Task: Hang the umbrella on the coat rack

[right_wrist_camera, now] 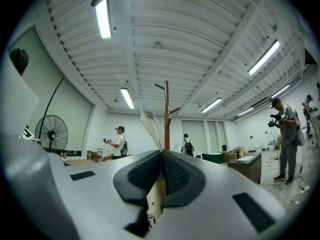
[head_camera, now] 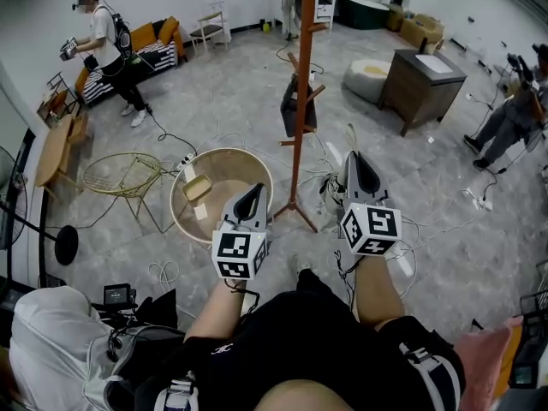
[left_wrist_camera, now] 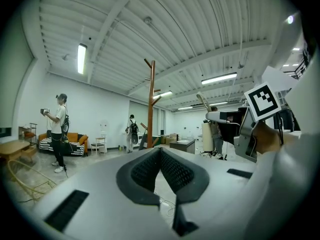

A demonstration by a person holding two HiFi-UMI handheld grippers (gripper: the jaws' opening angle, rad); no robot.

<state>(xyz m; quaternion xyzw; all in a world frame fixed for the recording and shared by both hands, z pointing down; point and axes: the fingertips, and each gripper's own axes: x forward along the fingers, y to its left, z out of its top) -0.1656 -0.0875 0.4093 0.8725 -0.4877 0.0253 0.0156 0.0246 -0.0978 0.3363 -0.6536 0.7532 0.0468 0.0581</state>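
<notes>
The right hand-held gripper (right_wrist_camera: pixel 161 154) is clenched on a thin beige strip (right_wrist_camera: pixel 150 126) that pokes up past its tips. The left hand-held gripper (left_wrist_camera: pixel 160 151) is pressed closed with nothing in it. Just ahead stands the coat rack (head_camera: pixel 301 58), where what looks like a dark folded umbrella (head_camera: pixel 298 110) hangs from a lower peg.

Left gripper (head_camera: pixel 253 197) and right gripper (head_camera: pixel 358 165) reach forward, fingers (right_wrist_camera: pixel 175 173) together, right pinching the umbrella (right_wrist_camera: pixel 150 125).

Room around me: grey floor (head_camera: pixel 214 101), cables (head_camera: pixel 161 274) strewn | white walls (left_wrist_camera: pixel 100 109), ribbed ceiling (right_wrist_camera: pixel 190 49), tube lights (right_wrist_camera: pixel 103 16) lit | orange sofa (head_camera: pixel 145 37) far left | round wooden table (head_camera: pixel 221 151) ahead | dark cabinet (head_camera: pixel 424 84) right | standing fan (right_wrist_camera: pixel 51 133)
</notes>
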